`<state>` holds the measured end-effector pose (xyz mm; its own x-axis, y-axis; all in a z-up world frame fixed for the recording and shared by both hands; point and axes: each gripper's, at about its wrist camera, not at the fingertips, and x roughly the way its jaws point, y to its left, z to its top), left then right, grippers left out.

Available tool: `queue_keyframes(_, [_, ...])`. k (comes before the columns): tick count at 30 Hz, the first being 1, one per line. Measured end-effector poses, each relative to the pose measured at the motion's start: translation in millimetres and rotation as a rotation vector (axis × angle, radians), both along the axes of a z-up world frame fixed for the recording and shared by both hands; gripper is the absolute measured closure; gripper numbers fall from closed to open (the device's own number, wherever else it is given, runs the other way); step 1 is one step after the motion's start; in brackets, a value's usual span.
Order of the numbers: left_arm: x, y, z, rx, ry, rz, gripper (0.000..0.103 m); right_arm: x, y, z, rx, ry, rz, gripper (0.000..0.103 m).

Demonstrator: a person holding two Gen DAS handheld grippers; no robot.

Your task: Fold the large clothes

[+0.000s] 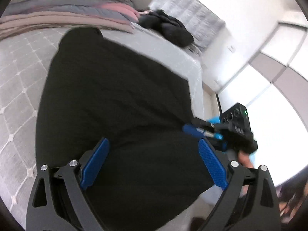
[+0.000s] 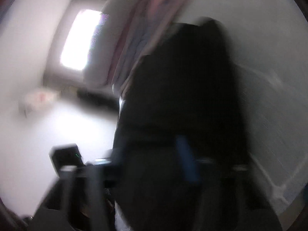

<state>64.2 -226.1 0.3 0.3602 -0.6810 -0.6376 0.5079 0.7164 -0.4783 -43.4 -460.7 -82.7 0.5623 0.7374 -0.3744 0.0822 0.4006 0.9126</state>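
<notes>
Black garment (image 1: 115,100) lies smooth on quilted grey bedspread (image 1: 21,73).

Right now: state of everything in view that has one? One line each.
Black garment: spread flat on the bed, right edge at the right gripper.
Left gripper: open, over the garment, nothing between its pads.
Right gripper: shut at the garment's edge; whether it pinches cloth, cannot tell.
Second black garment: crumpled, unfolded, farther up the bed.
Striped bedding: stacked in folds at the bed's head.
Right wrist view: badly blurred.
</notes>
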Motion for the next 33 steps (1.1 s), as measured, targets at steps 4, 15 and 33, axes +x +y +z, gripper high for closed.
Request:
queue_keyframes(4, [-11.4, -0.8, 15.3, 0.046, -0.060, -0.028, 0.013, -40.6, -12.1, 29.6, 0.011, -0.112, -0.077, 0.030])
queue_keyframes(15, [-28.8, 8.3, 37.3, 0.123, -0.073, -0.046, 0.013, -97.6, 39.0, 68.3, -0.502, -0.118, -0.275, 0.025])
queue_keyframes(33, [-64.5, 114.5, 44.4, 0.160, -0.003, 0.165, 0.013, -117.5, 31.1, 100.6, -0.415, 0.013, -0.360, 0.023])
